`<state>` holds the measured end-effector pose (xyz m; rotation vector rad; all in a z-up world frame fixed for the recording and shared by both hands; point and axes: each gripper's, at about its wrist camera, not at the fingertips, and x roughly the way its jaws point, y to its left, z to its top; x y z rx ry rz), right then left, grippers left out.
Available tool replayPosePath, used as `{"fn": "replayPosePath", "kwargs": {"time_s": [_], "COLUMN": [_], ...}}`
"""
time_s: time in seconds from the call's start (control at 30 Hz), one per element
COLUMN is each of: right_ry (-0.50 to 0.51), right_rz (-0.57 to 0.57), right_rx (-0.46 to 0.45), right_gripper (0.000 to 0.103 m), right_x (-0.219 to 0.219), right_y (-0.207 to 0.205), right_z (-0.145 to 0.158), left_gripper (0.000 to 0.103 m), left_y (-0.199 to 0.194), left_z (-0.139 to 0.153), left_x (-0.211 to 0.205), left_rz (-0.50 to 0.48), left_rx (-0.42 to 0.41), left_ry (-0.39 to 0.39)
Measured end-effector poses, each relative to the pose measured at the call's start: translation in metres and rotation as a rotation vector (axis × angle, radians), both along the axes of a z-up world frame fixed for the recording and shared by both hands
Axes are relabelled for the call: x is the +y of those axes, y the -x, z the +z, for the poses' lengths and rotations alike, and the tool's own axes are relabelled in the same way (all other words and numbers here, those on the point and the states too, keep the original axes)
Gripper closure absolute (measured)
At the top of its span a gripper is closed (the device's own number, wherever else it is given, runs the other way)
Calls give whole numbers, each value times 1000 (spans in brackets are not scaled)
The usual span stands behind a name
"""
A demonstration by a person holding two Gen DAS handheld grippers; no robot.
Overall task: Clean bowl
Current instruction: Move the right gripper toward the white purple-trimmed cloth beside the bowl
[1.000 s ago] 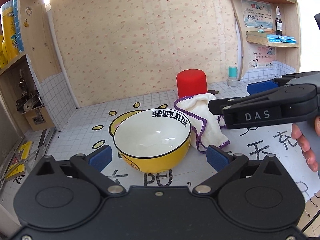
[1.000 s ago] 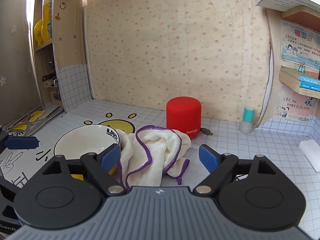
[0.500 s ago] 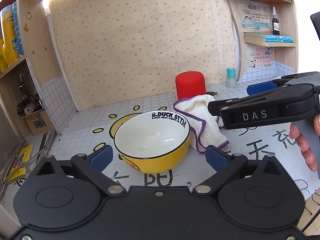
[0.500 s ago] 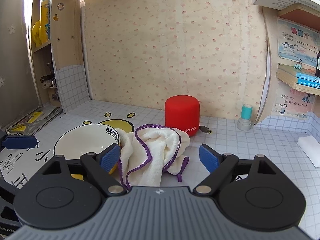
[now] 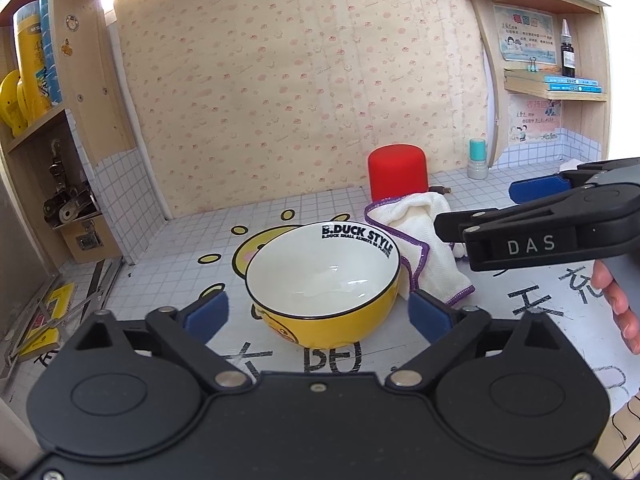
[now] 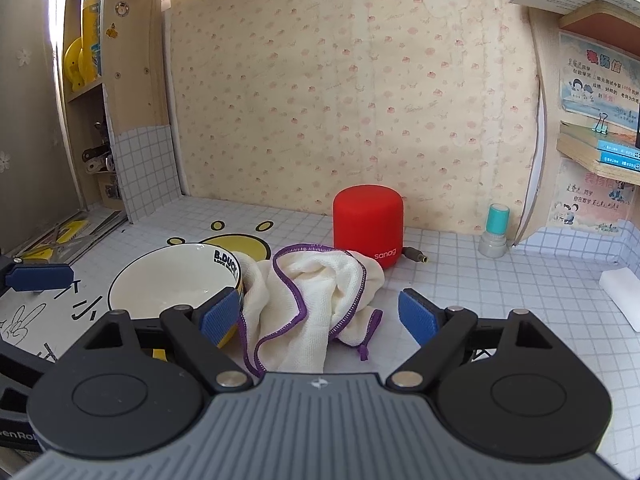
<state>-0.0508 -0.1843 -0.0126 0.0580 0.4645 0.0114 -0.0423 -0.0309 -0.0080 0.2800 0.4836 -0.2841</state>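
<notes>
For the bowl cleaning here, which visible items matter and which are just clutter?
Belongs to the job: yellow bowl; white cloth; left gripper; right gripper.

Just lying about: red speaker; teal-capped stamp; shelf books.

The left gripper (image 5: pixel 318 314) pointed slightly downward toward the bowl (image 5: pixel 324 276), its jaws having just been opening, spread wide on either side of the bowl without touching it, nothing pressed between them. The right gripper (image 6: pixel 320 314) tilted down the same way just right of the bowl, its jaws apart and clamping nothing, the cloth (image 6: pixel 308 296) lying loose between and ahead of them. A hand (image 5: pixel 618 304) gripped the right gripper's handle, fingers curled around it.
</notes>
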Motion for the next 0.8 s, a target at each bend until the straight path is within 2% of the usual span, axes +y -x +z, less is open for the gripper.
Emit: {"fn": "replayPosePath", "kwargs": {"time_s": [0.23, 0.3, 0.33, 0.37, 0.4, 0.43, 0.47, 0.53, 0.6, 0.7, 0.8], "right_ry": [-1, -2, -1, 0, 0, -1, -2, -2, -2, 4, 9], "right_rz": [5, 7, 7, 8, 8, 8, 8, 7, 5, 0, 1], "right_rx": [2, 7, 7, 7, 7, 7, 8, 8, 8, 10, 15], "right_gripper": [16, 16, 16, 16, 16, 16, 16, 16, 16, 16, 16], "right_x": [0, 0, 0, 1, 1, 1, 0, 0, 2, 3, 4], "right_y": [1, 0, 0, 0, 0, 0, -1, -1, 0, -1, -2], "right_z": [-1, 0, 0, 0, 0, 0, 0, 0, 0, 0, -1], "left_gripper": [1, 3, 12, 29, 41, 61, 69, 77, 79, 79, 86], "left_y": [-1, -1, -1, -2, -3, -5, -6, -6, -7, -9, -10], "left_z": [1, 1, 1, 1, 0, 0, 0, 0, -1, 0, 0], "left_x": [1, 2, 3, 3, 3, 4, 5, 5, 5, 10, 12], "left_rz": [13, 13, 10, 6, 6, 7, 9, 23, 37, 41, 50], "left_rx": [-1, -4, 1, 7, 19, 28, 34, 34, 28, 42, 46], "left_ry": [4, 8, 12, 17, 21, 26, 32, 24, 15, 43, 55]}}
